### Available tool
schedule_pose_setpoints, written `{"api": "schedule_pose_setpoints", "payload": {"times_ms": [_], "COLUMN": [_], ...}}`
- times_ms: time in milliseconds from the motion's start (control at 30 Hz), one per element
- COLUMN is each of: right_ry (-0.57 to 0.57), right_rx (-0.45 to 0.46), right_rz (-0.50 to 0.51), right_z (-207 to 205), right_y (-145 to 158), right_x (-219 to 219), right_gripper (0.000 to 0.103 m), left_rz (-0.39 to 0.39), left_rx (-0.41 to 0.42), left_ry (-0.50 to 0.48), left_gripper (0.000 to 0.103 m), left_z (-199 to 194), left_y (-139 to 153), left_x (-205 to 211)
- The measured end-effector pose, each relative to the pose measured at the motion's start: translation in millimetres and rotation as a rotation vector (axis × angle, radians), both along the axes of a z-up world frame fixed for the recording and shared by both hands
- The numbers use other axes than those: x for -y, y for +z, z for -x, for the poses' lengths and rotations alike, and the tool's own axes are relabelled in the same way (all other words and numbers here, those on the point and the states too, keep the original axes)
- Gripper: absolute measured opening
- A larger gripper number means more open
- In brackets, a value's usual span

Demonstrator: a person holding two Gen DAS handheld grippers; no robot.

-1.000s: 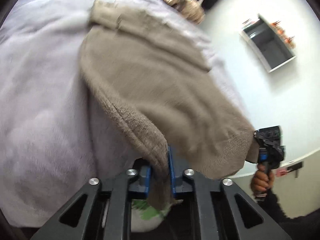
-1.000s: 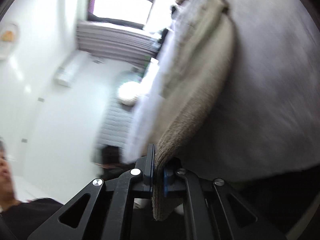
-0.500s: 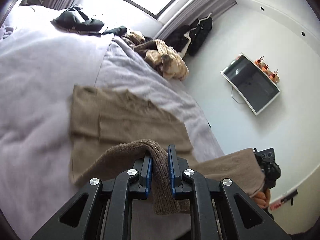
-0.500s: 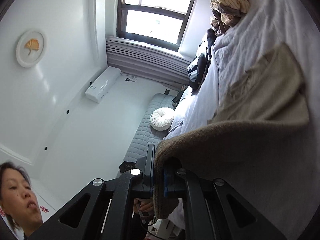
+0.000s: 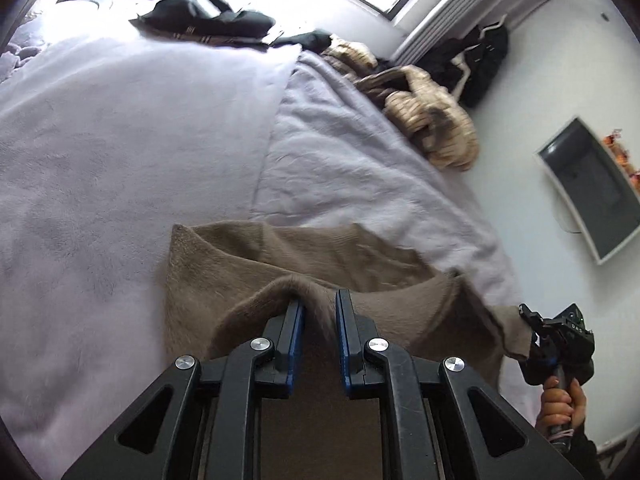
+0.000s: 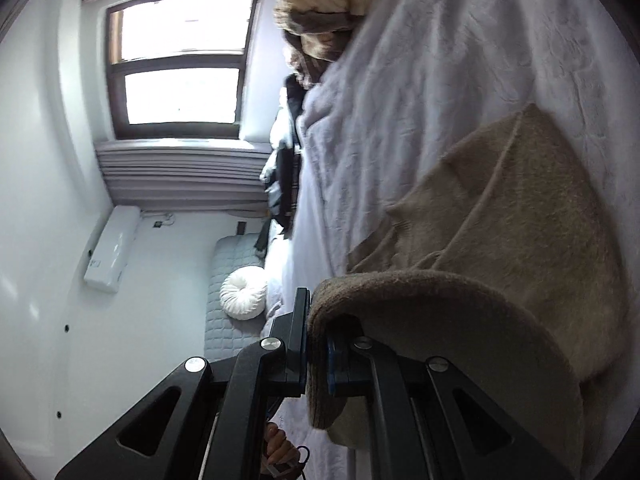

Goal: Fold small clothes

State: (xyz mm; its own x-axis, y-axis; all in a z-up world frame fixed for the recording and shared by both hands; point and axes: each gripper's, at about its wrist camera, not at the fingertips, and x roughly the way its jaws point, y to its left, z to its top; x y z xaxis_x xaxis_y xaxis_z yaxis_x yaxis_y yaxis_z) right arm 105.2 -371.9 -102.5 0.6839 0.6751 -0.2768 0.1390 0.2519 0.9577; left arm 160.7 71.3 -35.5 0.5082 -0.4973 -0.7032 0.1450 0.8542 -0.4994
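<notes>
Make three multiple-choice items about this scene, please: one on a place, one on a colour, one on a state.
1. Where does the fuzzy tan knit garment lie?
A. on the pale lilac bed blanket
B. on a wooden floor
C. in a basket

2. What colour are the pads on the fingers of the left gripper?
A. red
B. blue
C. yellow

3. What is the state of the right gripper?
A. open and empty
B. shut on a white pillow
C. shut on the garment's edge

Key: 1 A, the blanket shows around the garment; 2 B, blue strips line both fingers; 3 C, tan knit is pinched between its fingers.
</notes>
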Motion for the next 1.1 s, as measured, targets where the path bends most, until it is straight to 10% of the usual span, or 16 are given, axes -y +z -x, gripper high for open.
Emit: {"api": "schedule_pose_setpoints", "payload": {"times_ms": [200, 300, 367, 433, 633, 900, 1100], "right_ry": [-0.081, -0.092, -0.101, -0.114, -0.012, 0.021, -0.019], "right_rx": [-0.092, -0.077, -0.049, 0.000, 0.087, -0.105, -0.090], "right_rz": [-0.025, -0.070, -0.067, -0.061, 0.141, 0.446, 0.469], "right_z": [-24, -22, -17, -13, -10, -16, 21], "right_y": [-47, -50, -42, -29, 21, -5, 14], "right_x": [12, 21, 26, 32, 19, -7, 10], "right_gripper": [0.011, 0.013, 0.034, 0.060, 0.041, 0.039, 0.061], "left_rz": [-0.087, -0.082, -0.195, -0.231, -0.176, -0.355, -0.383], "left_rx": [-0.082, -0.068, 0.005, 0.098, 0.109, -0.038, -0.030], "left_ry": [0.059, 0.042, 0.089, 0.074, -0.065, 0.011, 0.012], "left_gripper": [0.027, 0.068, 0.100, 0.100, 0.100, 0.100, 0.100], "left_z": [-35, -34, -24, -16, -11, -32, -10], "left_y": [-43, -40, -25, -9, 0, -55, -48], "left_x": [3, 2, 4, 6, 19, 42, 25]}}
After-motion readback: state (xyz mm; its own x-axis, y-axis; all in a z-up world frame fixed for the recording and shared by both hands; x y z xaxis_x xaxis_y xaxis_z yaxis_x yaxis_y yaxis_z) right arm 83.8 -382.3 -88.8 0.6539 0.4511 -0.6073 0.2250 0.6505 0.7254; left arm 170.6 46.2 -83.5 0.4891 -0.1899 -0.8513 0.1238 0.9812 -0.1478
